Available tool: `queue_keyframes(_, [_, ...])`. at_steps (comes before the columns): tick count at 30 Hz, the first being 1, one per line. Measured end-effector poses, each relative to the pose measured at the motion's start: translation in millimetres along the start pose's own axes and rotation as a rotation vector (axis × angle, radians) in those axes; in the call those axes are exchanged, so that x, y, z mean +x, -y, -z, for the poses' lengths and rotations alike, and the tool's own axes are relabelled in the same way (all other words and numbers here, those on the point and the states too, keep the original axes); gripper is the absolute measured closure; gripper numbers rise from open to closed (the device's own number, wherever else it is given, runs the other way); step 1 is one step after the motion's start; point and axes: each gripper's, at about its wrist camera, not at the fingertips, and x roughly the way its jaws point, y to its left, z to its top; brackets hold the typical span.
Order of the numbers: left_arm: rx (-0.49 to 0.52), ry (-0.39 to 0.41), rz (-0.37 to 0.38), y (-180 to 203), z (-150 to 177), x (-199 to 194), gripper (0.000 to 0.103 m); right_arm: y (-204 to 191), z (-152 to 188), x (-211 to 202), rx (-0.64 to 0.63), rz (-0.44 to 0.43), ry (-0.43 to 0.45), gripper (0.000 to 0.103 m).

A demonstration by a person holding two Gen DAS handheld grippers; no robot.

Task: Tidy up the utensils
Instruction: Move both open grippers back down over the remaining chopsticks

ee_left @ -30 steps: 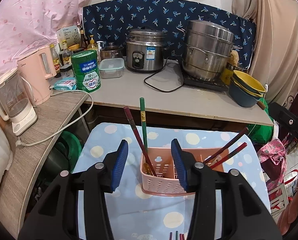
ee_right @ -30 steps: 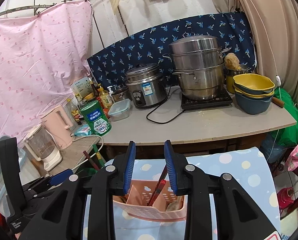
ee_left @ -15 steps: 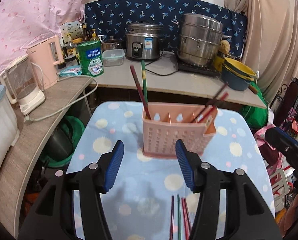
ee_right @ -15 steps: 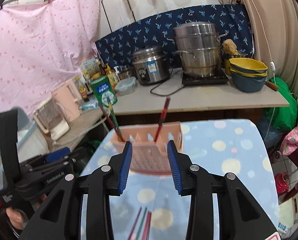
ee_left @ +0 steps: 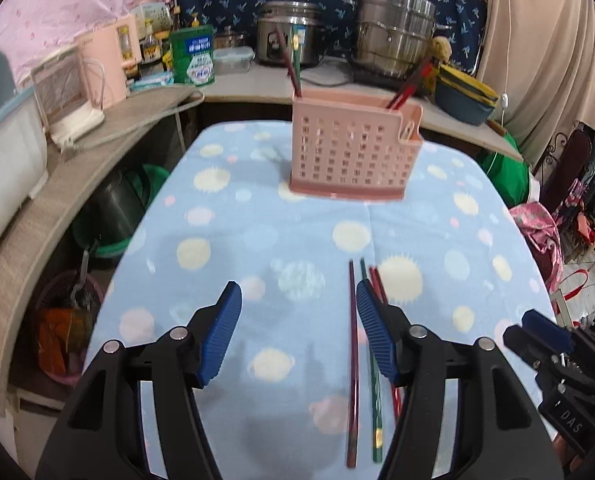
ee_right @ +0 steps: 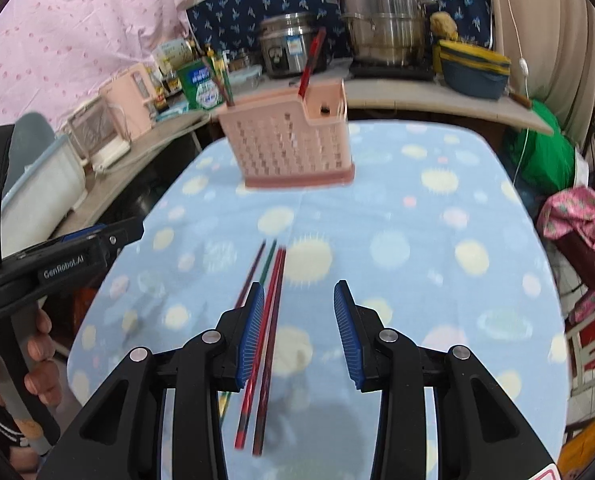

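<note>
- Both grippers have pulled back from the pink utensil caddy (ee_left: 355, 148), now well ahead on the dotted blue cloth (ee_left: 257, 240).
- Left gripper (ee_left: 297, 332) gapes wide, empty.
- Right gripper (ee_right: 299, 330) is also wide, empty.
- Loose chopsticks (ee_left: 353, 360) lie on the cloth near both.

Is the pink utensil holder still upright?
Upright: the pink utensil holder stands on its base on the spotted cloth, chopsticks sticking up from it.
</note>
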Motion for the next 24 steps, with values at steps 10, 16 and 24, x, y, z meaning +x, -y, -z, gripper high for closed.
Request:
queue_keyframes(10, [0.005,-0.130,0.005,1,75,16,0.046,-10,73,20,-0.003,-0.003,-0.142,0.067])
queue_keyframes(16, [0.004,-0.170,0.001,0,96,20,0.046,-23,96,30,-0.032,-0.010,-0.191,0.067])
queue_keyframes(24, [0.021,-0.182,-0.002,2,107,21,0.041,-29,102,34,-0.058,-0.007,-0.199,0.069])
